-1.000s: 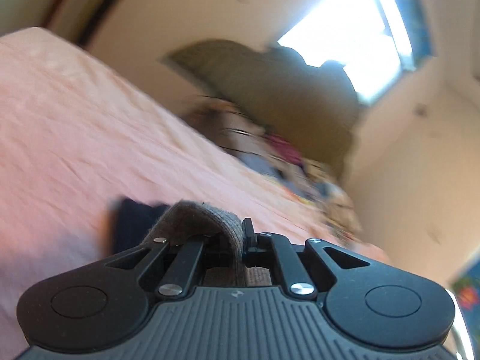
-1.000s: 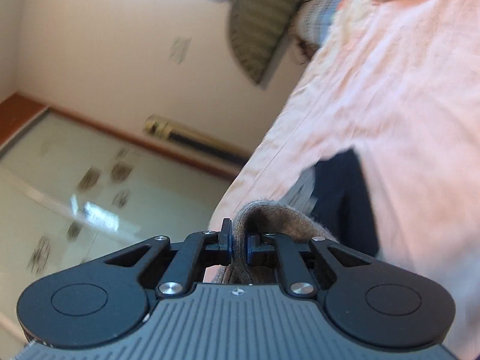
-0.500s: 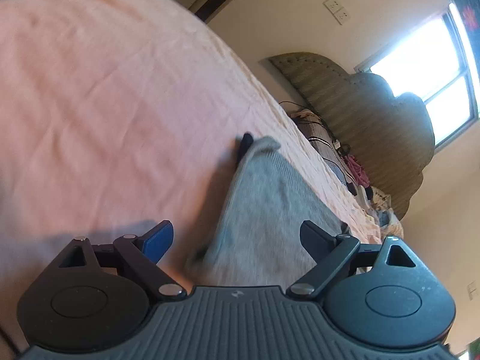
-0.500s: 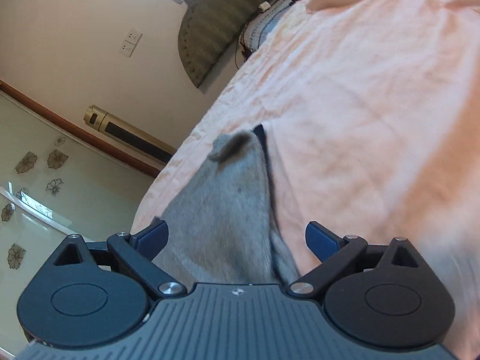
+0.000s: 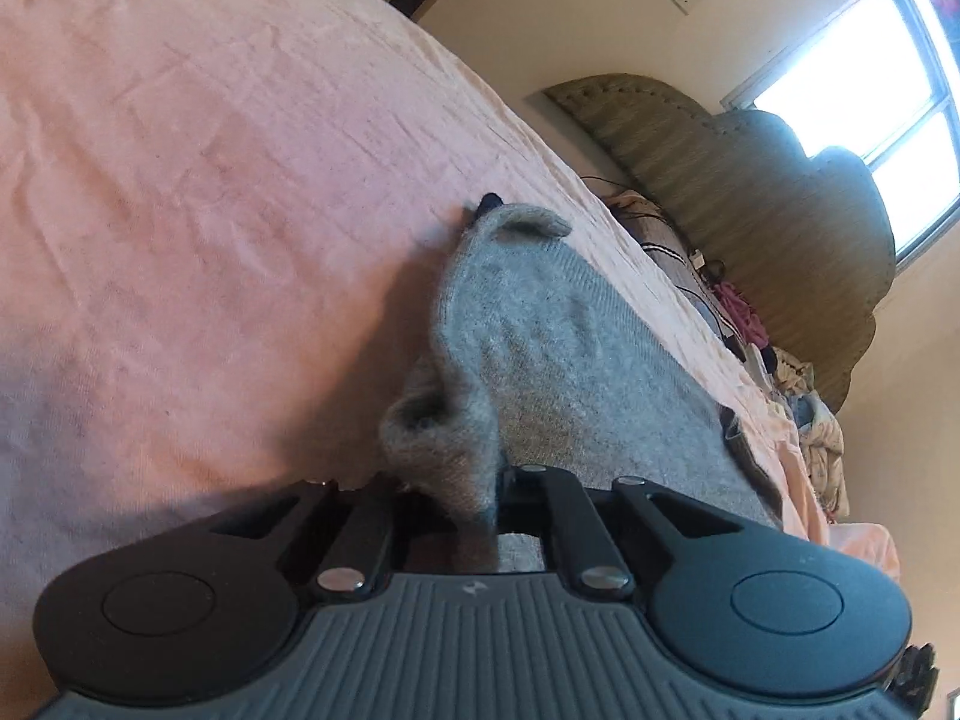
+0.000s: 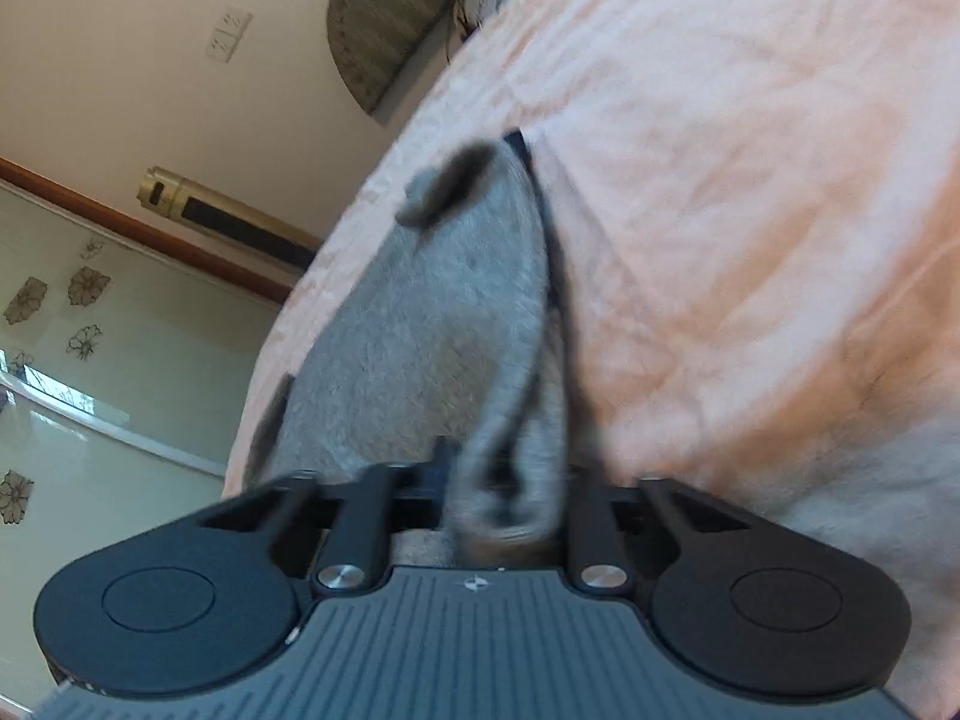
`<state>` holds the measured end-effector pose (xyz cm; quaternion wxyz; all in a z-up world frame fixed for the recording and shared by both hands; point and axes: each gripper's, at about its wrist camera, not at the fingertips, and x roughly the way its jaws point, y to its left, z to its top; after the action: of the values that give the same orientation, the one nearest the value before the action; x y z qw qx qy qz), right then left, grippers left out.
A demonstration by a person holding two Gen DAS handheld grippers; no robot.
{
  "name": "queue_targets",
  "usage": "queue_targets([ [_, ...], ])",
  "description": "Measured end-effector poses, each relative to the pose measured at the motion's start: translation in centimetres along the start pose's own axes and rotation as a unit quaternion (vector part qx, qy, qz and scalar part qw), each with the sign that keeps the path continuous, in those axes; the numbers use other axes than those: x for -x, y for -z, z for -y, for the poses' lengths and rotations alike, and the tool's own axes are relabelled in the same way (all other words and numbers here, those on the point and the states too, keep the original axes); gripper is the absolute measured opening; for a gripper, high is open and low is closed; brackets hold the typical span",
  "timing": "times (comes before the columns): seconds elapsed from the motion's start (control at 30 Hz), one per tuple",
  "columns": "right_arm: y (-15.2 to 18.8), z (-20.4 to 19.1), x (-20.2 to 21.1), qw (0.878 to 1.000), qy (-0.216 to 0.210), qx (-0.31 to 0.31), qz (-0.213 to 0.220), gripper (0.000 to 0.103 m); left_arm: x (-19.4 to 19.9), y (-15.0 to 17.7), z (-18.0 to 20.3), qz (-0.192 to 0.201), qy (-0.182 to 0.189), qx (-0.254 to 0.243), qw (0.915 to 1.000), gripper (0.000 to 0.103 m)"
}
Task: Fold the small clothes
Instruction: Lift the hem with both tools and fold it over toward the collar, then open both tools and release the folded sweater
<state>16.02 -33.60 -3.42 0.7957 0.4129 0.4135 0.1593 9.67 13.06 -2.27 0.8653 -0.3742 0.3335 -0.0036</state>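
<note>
A grey knitted garment (image 5: 570, 348) lies spread on the pink bed sheet (image 5: 210, 180). A dark navy cloth (image 5: 489, 201) peeks out from under its far end. My left gripper (image 5: 480, 498) is shut on a pinched-up fold of the garment's near left edge. In the right wrist view the same grey garment (image 6: 420, 330) stretches away from me, with the navy edge (image 6: 522, 147) along its right side. My right gripper (image 6: 504, 504) is shut on a bunched fold of the near edge; the fingertips are buried in the cloth.
A padded headboard (image 5: 750, 192) stands at the far end of the bed, with a heap of clothes and cables (image 5: 798, 378) in front of it. The window (image 5: 870, 78) is bright. The bed edge (image 6: 288, 312) drops to a flowered glass door (image 6: 90, 360).
One second ago both grippers held grey cloth up; half a second ago both stood open over the flat garment. Now both have sunk and shut on its near edge.
</note>
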Motion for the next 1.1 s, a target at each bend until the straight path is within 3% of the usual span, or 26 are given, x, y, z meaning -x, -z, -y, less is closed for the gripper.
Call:
queue_targets([
  [0.17,1.0,-1.2,3.8,0.999,-0.032,0.024,0.017,0.01,4.1,0.0,0.8,0.005,0.044,-0.019,0.9988,0.004],
  [0.33,3.9,-1.4,8.9,0.997,-0.058,0.054,-0.014,0.011,9.8,2.3,0.7,-0.022,0.076,-0.045,0.9958,0.004],
  [0.4,5.7,-0.8,10.3,0.995,-0.031,0.077,-0.046,0.011,10.9,4.3,-0.3,-0.053,0.055,-0.087,0.9933,0.005],
  [0.5,7.1,0.4,11.8,0.995,0.009,0.083,-0.062,0.026,12.0,6.2,-2.4,-0.08,-0.006,-0.136,0.9875,0.009],
  [0.57,6.5,-0.8,12.8,0.992,0.037,0.119,-0.032,0.045,13.1,5.5,-2.4,-0.061,-0.008,-0.155,0.986,0.018],
  [0.67,4.0,-4.5,12.4,0.977,0.063,0.204,0.024,0.059,14.0,3.1,0.1,0.028,-0.037,-0.207,0.9773,0.061],
  [0.7,3.2,-5.6,11.8,0.971,0.059,0.228,0.031,0.062,13.8,2.1,1.1,0.064,-0.039,-0.219,0.9729,0.083],
  [0.73,2.2,-6.9,10.7,0.963,0.059,0.26,0.037,0.063,13.5,1.4,1.9,0.09,-0.033,-0.229,0.9686,0.087],
  [0.8,1.1,-9.2,8.0,0.939,0.086,0.331,0.039,0.063,11.5,0.4,3.9,0.108,-0.028,-0.265,0.9578,0.087],
  [0.83,0.6,-10.2,6.2,0.922,0.11,0.37,0.038,0.063,10.0,0.2,4.8,0.108,-0.043,-0.28,0.9529,0.086],
  [0.93,0.0,-12.1,1.5,0.873,0.152,0.463,0.015,0.062,4.3,0.2,6.7,0.069,-0.079,-0.333,0.9371,0.084],
  [0.97,-0.2,-12.2,0.1,0.866,0.161,0.473,-0.003,0.061,2.6,0.2,7.0,0.05,-0.091,-0.344,0.9333,0.081],
  [1.03,-0.5,-11.8,-2.8,0.859,0.177,0.478,-0.049,0.053,-0.9,0.5,7.3,0.0,-0.118,-0.359,0.9258,0.048],
  [1.1,-1.0,-11.1,-4.6,0.859,0.188,0.471,-0.063,0.035,-2.4,0.5,7.2,-0.005,-0.123,-0.358,0.9257,0.042],
])
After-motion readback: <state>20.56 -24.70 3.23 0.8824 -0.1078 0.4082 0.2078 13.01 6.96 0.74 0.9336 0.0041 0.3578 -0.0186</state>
